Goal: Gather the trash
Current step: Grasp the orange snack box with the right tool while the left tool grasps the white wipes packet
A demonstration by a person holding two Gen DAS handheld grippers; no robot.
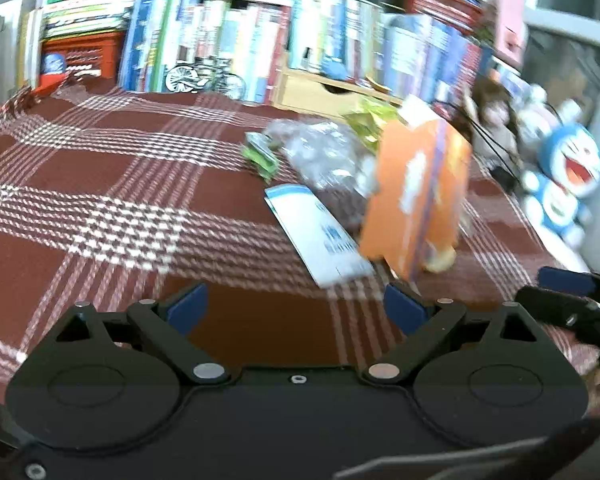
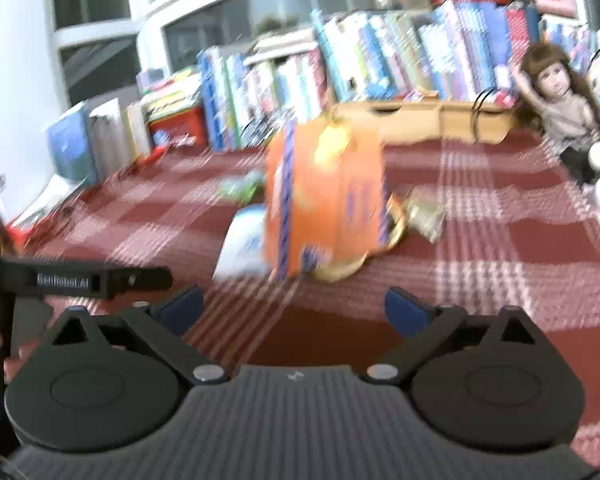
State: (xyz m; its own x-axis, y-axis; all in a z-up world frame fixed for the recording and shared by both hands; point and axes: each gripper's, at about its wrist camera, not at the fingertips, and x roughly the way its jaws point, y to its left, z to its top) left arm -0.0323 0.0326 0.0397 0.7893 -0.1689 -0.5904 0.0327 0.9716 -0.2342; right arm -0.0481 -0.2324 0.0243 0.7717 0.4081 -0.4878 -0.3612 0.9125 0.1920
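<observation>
Both grippers wide open (empty) — orange carton (image 1: pixel 416 196) upright, tablecloth (image 1: pixel 100 184)

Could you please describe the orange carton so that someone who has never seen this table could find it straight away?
On the red and white checked tablecloth, in front of the row of books, lies a small heap of litter. The orange carton stands at its near edge, beside a flat white and blue leaflet: the only tall, orange thing there.

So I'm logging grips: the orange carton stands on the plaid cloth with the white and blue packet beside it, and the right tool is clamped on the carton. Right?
Not quite. The right tool is open and empty; the right wrist view shows the orange carton well ahead of it. The carton does stand on the plaid cloth beside the white and blue packet.
</observation>
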